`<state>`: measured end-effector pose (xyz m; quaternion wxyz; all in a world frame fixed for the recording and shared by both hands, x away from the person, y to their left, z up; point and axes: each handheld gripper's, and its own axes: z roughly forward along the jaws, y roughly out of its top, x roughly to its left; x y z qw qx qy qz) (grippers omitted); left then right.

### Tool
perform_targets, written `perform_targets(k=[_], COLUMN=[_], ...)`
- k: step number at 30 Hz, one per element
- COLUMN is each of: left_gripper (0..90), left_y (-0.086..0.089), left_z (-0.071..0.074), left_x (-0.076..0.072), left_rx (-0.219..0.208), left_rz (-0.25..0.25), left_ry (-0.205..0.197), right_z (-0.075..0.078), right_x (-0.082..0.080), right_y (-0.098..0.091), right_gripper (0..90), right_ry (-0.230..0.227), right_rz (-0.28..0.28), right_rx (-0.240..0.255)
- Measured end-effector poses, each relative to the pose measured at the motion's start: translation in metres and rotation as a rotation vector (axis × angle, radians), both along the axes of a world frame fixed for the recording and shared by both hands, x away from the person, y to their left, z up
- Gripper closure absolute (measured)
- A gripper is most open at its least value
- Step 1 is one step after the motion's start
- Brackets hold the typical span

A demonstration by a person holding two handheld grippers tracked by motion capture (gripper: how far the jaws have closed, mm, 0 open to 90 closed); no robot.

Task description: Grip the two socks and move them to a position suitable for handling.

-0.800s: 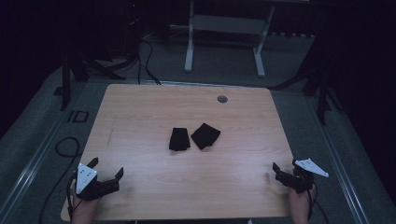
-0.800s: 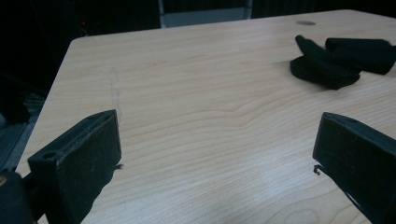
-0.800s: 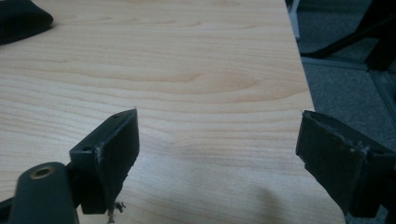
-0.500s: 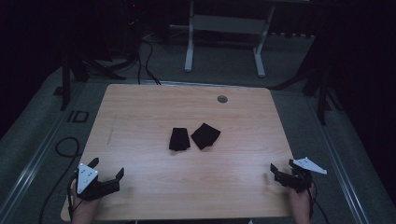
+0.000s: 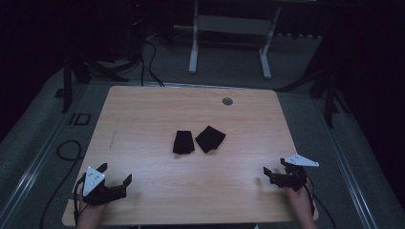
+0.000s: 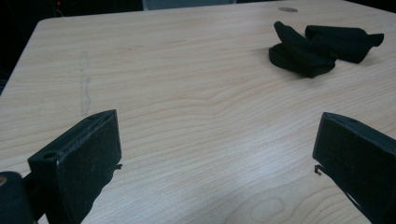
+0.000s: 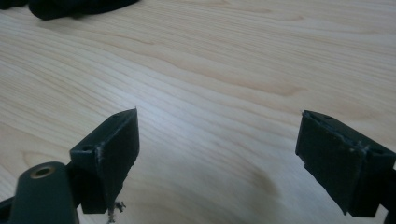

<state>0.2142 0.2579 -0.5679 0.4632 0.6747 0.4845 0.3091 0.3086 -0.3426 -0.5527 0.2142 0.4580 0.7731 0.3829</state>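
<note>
Two black folded cloths lie side by side in the middle of the wooden table: the left cloth and the right cloth. My left gripper rests at the near left corner, open, nothing between its jaws. In the left gripper view the left gripper looks over bare wood, with the cloths far off at the upper right. My right gripper sits near the front right edge, open and empty. The right gripper view has the right gripper spread wide over the table and a cloth's edge at the top left.
A round cable hole sits near the table's far edge. Beyond the table stands a white metal frame on the grey floor. Black cables trail on the floor at the left. The surroundings are dark.
My right gripper has slid a little to the left and farther onto the table. The left gripper and both cloths have stayed put.
</note>
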Motion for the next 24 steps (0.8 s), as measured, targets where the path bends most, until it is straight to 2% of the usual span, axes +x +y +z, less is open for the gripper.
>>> perform_targets(k=[5, 7, 9, 11, 12, 14, 16, 20, 22, 24], left_gripper=[1.5, 1.5, 1.5, 1.5, 1.5, 1.5, 1.5, 1.5, 1.5, 1.5], left_y=[-0.004, -0.006, -0.008, -0.009, -0.012, -0.013, -0.017, -0.023, -0.026, -0.027], left_z=[0.001, 0.001, 0.000, 0.000, 0.000, 0.000, 0.001, 0.002, 0.002, 0.003], left_x=[-0.001, -0.001, -0.001, 0.000, 0.000, 0.000, -0.001, -0.003, -0.003, -0.004], left_rx=[-0.024, -0.021, -0.033, -0.024, -0.003, 0.001, -0.006, 0.011, 0.022, 0.013], left_rz=[-0.014, -0.011, -0.020, -0.023, -0.029, -0.032, -0.034, -0.068, -0.078, -0.085], left_ry=[0.003, 0.019, 0.034, 0.038, 0.037, 0.035, 0.031, 0.027, 0.022, 0.016], right_z=[0.002, 0.004, 0.006, 0.008, 0.009, 0.011, 0.016, 0.022, 0.024, 0.026], right_x=[0.010, 0.014, 0.019, 0.024, 0.026, 0.029, 0.037, 0.051, 0.059, 0.067], right_y=[0.012, 0.019, 0.025, 0.033, 0.037, 0.040, 0.055, 0.079, 0.093, 0.107], right_gripper=[13.0, 13.2, 13.2, 13.2, 13.1, 13.1, 12.6, 12.7, 12.7, 13.0], right_ry=[0.000, 0.002, 0.020, 0.016, 0.017, 0.015, 0.011, -0.016, -0.007, -0.010], right_rz=[0.037, 0.059, 0.093, 0.109, 0.117, 0.133, 0.164, 0.226, 0.269, 0.291], right_rx=[-0.026, -0.032, -0.016, -0.011, -0.006, 0.000, 0.023, 0.001, 0.005, -0.007])
